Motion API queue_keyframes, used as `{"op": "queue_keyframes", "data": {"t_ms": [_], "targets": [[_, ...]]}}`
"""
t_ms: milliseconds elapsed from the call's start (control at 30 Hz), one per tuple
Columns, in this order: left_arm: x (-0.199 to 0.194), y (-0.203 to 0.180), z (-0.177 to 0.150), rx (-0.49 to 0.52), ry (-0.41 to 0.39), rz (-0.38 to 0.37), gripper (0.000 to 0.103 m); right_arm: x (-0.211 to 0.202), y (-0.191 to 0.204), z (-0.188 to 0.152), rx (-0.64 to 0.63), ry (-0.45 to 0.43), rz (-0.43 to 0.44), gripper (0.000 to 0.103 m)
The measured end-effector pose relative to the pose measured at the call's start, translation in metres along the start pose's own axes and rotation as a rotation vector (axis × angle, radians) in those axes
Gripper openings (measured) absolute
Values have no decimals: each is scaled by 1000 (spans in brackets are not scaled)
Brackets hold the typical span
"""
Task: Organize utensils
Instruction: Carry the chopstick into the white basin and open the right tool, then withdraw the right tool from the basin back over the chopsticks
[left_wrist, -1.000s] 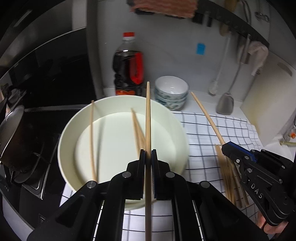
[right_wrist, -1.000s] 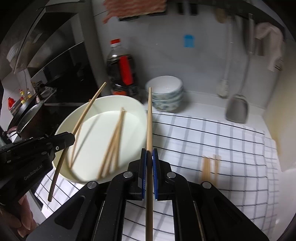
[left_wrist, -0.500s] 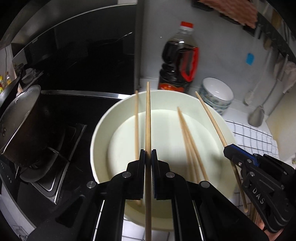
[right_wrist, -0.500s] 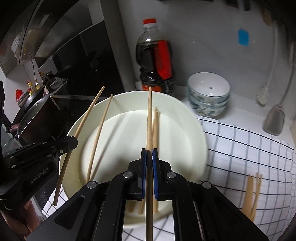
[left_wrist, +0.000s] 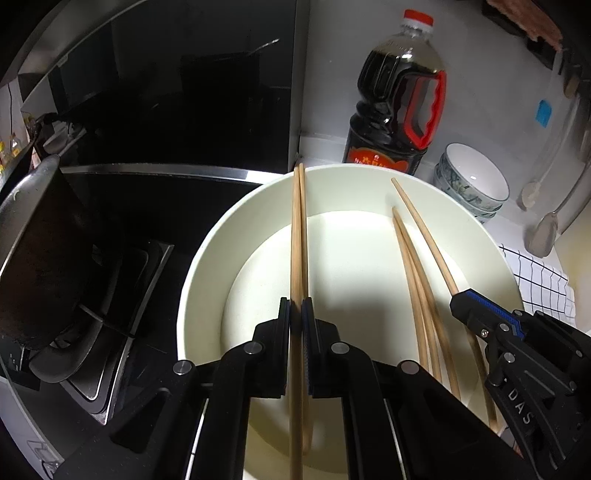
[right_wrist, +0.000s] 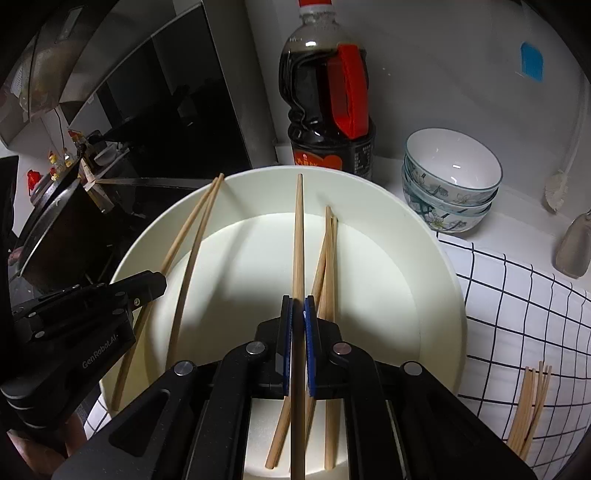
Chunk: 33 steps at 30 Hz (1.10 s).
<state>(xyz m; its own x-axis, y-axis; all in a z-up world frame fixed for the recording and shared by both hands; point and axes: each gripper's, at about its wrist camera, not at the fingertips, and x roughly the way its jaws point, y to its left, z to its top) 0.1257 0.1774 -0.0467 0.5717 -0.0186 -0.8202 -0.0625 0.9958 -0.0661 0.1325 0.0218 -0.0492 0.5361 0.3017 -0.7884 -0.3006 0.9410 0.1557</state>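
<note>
My left gripper (left_wrist: 296, 306) is shut on one wooden chopstick (left_wrist: 295, 229) that points down into a big white bowl (left_wrist: 207, 266). A second chopstick lies close beside it in the bowl. My right gripper (right_wrist: 298, 301) is shut on another chopstick (right_wrist: 298, 229) over the same bowl (right_wrist: 439, 258). Loose chopsticks (right_wrist: 327, 266) lie crossed on the bowl's floor just right of it. In the left wrist view the right gripper (left_wrist: 458, 301) comes in from the right. In the right wrist view the left gripper (right_wrist: 157, 282) sits at the bowl's left rim.
A dark soy sauce bottle (left_wrist: 395, 103) and a stack of small patterned bowls (right_wrist: 450, 192) stand behind the white bowl. A dark pot (left_wrist: 40, 251) sits on the stove at left. More chopsticks (right_wrist: 528, 406) lie on the checked cloth (right_wrist: 517, 314) at right.
Both grippers have moved left and lower, from above the checked cloth to over the white bowl. Each keeps its chopstick, now reaching down inside the bowl.
</note>
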Motion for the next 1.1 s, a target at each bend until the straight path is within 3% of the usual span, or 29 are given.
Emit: {"op": "queue_keyframes", "data": {"t_ms": [300,400,467,833,900,1100], "targets": [[6,-2,1,-3,24,8,11,8,-1,1,-2,25,-9,7],[3,-1,-1,-9,19,20,43,6,-3,-1,9,23,-14,15],[-1,1,-2,-16,4,37,67,2,-4,-2,11,14,-21,15],[-22,6,-11,-29,-30,60,81,-19,-14,-13,39,-14,-48,17],[-27,6,-13,-25,-36,68,82,-23,-12,-15,39,-20,-48,22],[-41,8,-22,-25,-52,82,83,-36,-8,-24,35,-37,-49,24]]}}
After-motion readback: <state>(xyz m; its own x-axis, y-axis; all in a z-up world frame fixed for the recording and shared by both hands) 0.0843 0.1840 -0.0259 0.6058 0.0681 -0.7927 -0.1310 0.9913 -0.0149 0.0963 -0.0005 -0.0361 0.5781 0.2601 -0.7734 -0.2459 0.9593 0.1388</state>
